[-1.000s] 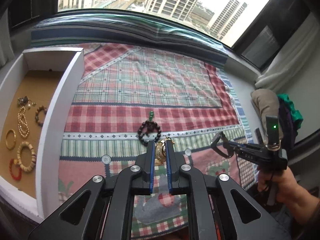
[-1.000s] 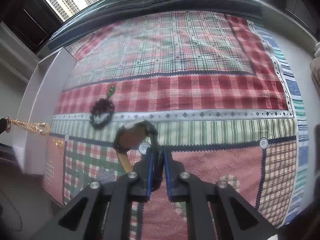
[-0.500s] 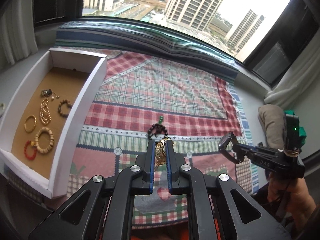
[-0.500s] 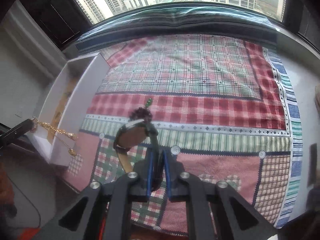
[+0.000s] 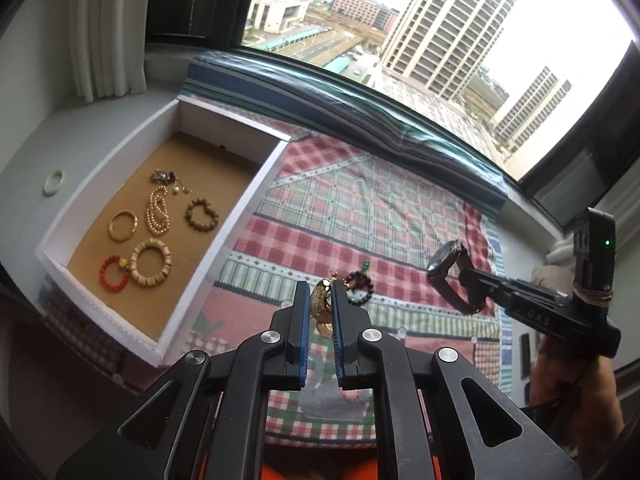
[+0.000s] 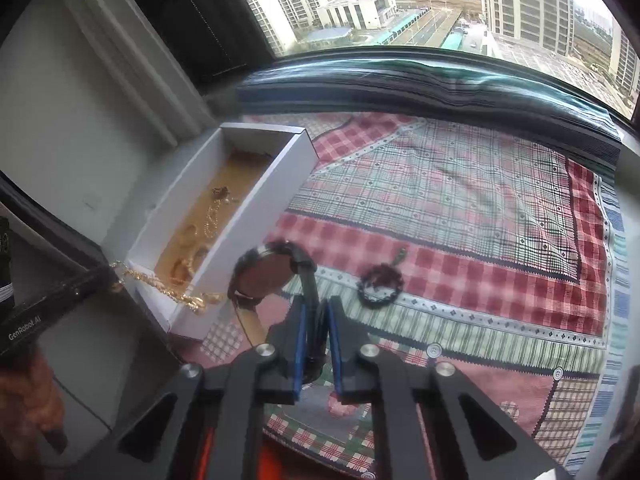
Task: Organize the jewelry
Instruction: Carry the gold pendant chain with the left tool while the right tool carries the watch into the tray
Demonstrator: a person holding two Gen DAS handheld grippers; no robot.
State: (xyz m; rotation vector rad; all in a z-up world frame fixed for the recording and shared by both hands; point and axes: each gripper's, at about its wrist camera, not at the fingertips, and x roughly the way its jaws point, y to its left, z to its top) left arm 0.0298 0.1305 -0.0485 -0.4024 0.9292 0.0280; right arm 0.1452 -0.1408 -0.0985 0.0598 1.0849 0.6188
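Note:
My left gripper [image 5: 321,294] is shut on a gold chain necklace [image 5: 321,305]; in the right wrist view the chain [image 6: 168,290] hangs from it over the near corner of the white box [image 6: 256,216]. My right gripper [image 6: 316,312] is shut on the strap of a dark wristwatch [image 6: 266,272], held above the cloth; the watch also shows in the left wrist view [image 5: 446,256]. A dark bead bracelet with a green charm [image 5: 360,286] lies on the plaid cloth [image 5: 360,200]. The white box [image 5: 224,224] at left holds several bracelets and a pearl strand [image 5: 158,210].
The plaid cloth covers a window ledge under a large window. A small white ring [image 5: 54,182] lies on the sill left of the box. A curtain [image 5: 104,28] hangs at the far left. A dark flat object [image 5: 525,356] lies near the cloth's right edge.
Both grippers have risen and swung left toward the box, each still holding its piece. The necklace now hangs over the box's near corner. The bead bracelet has not moved.

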